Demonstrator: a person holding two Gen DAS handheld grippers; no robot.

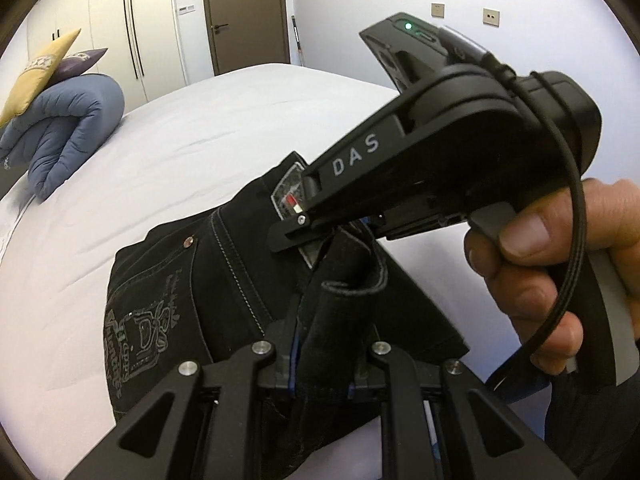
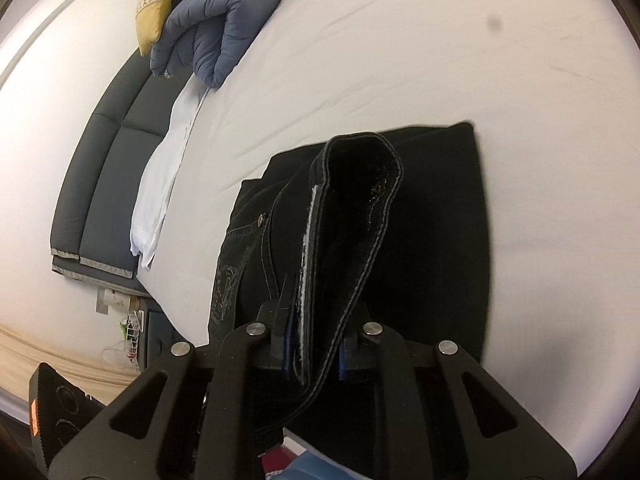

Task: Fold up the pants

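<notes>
Both grippers, left gripper (image 1: 323, 354) and right gripper (image 2: 312, 344), clamp the black stitched denim pants (image 2: 432, 208) by the thick waistband. Heavy, floppy cloth (hemmed edges grip best).

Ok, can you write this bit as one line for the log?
step: folding | left gripper: shut on pants | right gripper: shut on pants | pants: partly on bed

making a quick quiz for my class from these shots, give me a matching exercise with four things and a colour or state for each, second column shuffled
Things:
1. pants
2. duvet
3. cushion
4. left gripper

Colour or state:
A. yellow, leaning on the folded bedding
B. shut on a black fabric edge
C. black, part folded on the white sheet
D. blue, folded at the head of the bed

Pairs: 1-C, 2-D, 3-A, 4-B
</notes>
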